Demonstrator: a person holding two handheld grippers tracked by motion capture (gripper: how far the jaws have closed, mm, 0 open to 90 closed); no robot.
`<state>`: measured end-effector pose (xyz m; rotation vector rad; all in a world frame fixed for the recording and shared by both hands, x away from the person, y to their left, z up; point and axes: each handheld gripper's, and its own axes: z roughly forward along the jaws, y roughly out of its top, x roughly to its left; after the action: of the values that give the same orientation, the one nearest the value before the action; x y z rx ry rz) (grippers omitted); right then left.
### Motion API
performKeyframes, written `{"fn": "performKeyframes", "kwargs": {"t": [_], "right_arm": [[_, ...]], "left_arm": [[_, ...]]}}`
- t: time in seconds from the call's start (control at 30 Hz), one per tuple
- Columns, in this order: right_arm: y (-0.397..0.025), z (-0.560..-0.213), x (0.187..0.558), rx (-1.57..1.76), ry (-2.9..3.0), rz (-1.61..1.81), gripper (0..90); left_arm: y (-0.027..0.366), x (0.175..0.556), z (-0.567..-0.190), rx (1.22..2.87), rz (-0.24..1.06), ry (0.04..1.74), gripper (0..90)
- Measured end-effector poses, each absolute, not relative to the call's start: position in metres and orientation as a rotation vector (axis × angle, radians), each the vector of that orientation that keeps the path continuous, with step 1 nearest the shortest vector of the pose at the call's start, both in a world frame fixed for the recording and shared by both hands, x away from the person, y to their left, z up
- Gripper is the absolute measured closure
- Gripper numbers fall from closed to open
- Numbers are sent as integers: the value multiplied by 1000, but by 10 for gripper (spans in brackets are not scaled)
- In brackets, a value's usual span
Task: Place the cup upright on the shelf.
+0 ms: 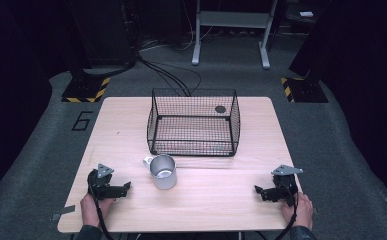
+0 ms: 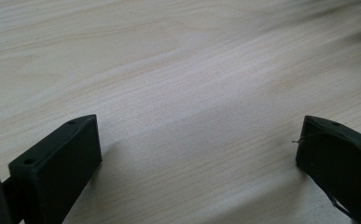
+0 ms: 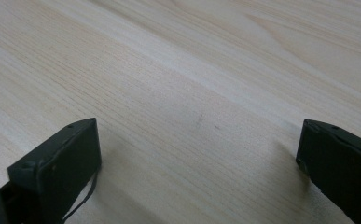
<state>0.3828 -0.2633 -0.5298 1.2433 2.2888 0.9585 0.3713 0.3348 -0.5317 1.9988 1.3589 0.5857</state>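
Both pairs of tongs rest low at the near edge of the tabletop [image 1: 131, 115], released and holding nothing: in the left gripper view and the right gripper view alike the black jaws stand wide apart with only bare wood grain between them. The nearest thing to work with is the metal mug [image 1: 163, 171], which stands upright near the middle of the tabletop, just in front of the wire basket [image 1: 193, 121] and apart from it, its handle turned toward the back-left. The left tongs [image 1: 126, 187] sit closer to the mug than the right tongs [image 1: 257, 189] do, so the likely step is a reach by the left hand [image 1: 94, 207] — the right hand [image 1: 298, 210] can stay where it is. To do it well, I would lift the left tongs clear of the wood first, bring them in level from the mug's near-left side, and set one jaw inside the rim and the other outside, or else span the body below the rim. The smooth wall looks slippery, so squeeze squarely and firmly before lifting. Keep away from the handle — a push there could spin or tip the mug toward the basket's front wall. The basket itself appears to hold only a small dark disc [image 1: 220, 109] near its far right corner.
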Motion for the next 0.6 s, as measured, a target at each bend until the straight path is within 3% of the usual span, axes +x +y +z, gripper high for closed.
{"fn": "performKeyframes", "kwargs": {"t": [0.6], "right_arm": [[-264, -530, 384, 1227, 2295, 960, 0]], "left_arm": [[333, 370, -530, 2010, 546, 1336, 0]]}}
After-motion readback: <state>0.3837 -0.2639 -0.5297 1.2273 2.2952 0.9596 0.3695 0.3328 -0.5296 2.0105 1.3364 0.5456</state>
